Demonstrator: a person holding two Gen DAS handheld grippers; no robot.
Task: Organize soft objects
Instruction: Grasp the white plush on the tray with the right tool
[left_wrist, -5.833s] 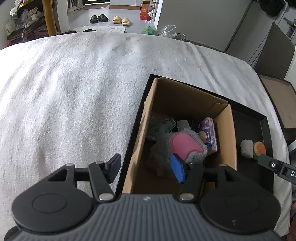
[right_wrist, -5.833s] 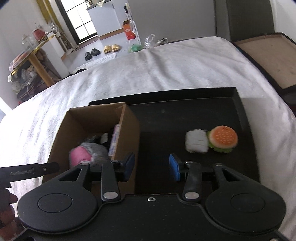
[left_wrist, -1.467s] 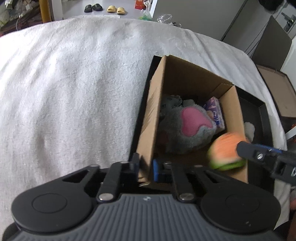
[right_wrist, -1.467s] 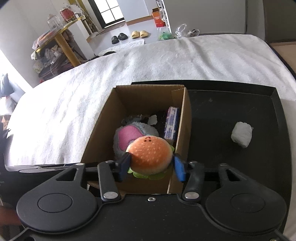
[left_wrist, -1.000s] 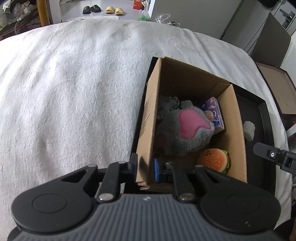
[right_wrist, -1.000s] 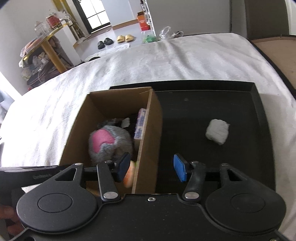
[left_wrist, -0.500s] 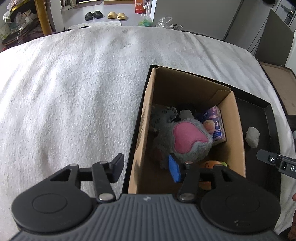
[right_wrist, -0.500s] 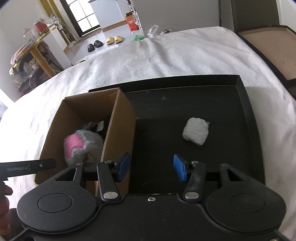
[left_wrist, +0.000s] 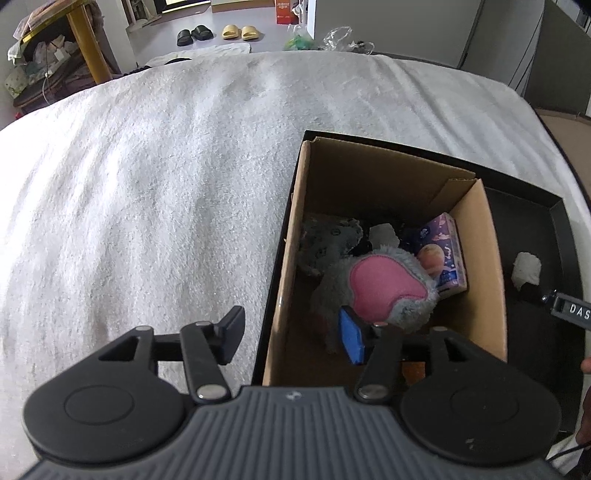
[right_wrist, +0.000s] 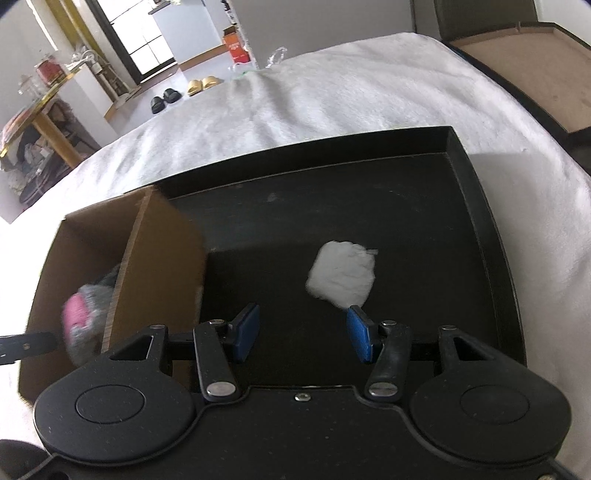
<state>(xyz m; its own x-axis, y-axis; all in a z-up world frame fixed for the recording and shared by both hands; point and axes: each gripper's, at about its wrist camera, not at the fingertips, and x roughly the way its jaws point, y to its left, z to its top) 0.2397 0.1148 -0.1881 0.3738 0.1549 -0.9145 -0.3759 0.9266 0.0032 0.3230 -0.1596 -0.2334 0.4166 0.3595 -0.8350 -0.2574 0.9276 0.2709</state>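
A cardboard box (left_wrist: 491, 266) stands at the left end of a black tray (right_wrist: 480, 206) on a white bed. It holds a grey plush with a pink patch (left_wrist: 384, 284), a grey soft toy (left_wrist: 328, 240), a purple packet (left_wrist: 443, 254) and a burger plush, of which only an orange sliver (left_wrist: 413, 369) shows. A white soft block (right_wrist: 341, 273) lies on the tray floor, just ahead of my open, empty right gripper (right_wrist: 301, 334). My left gripper (left_wrist: 291, 334) is open and empty, straddling the box's near left wall. The box (right_wrist: 159, 254) is left of the right gripper.
The white bedspread (left_wrist: 147, 184) stretches left and behind the tray. A second dark tray with a brown floor (right_wrist: 517, 66) lies off the bed's right side. Slippers (left_wrist: 240, 31) and a yellow-legged table (left_wrist: 88, 48) stand on the floor beyond.
The right gripper let go of the burger plush into the box, then swung right over the tray toward the white block. The left gripper opened, releasing the box wall.
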